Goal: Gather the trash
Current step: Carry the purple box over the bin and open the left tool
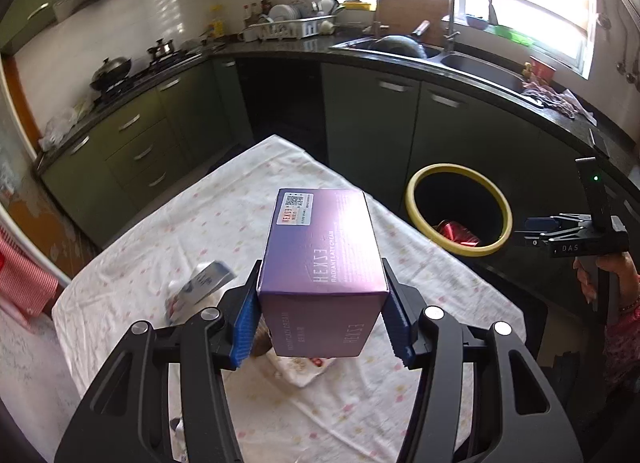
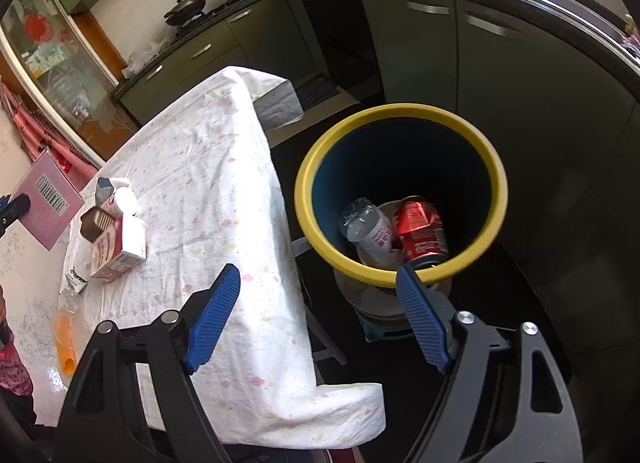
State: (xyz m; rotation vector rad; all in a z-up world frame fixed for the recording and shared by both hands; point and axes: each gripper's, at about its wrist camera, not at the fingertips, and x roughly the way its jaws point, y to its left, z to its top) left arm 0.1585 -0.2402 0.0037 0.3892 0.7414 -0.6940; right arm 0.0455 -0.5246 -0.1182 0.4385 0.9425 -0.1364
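Purple box (image 1: pixel 320 259) between left claw (image 1: pixel 324 321) pads

Between the ribbed blue rubber-like pads (image 1: pixel 246 323) of the left gripper (image 1: pixel 322 327): a purple cardboard box (image 1: pixel 324 247), satin sheen. Below the jaws: white cotton-like tablecloth (image 1: pixel 160 239), matt, creased. Ahead of the right gripper (image 2: pixel 320 319): round plastic bin with smooth yellow rim (image 2: pixel 400 111), holding a glossy red metal can (image 2: pixel 422 227) and clear crinkled plastic bottle (image 2: pixel 368 229).

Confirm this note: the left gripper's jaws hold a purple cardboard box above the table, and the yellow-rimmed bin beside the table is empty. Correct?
Not quite. The yellow-rimmed bin is not empty: the right wrist view shows a red drink can and a clear plastic bottle inside. The rest stands: the left gripper holds the purple cardboard box above the table.
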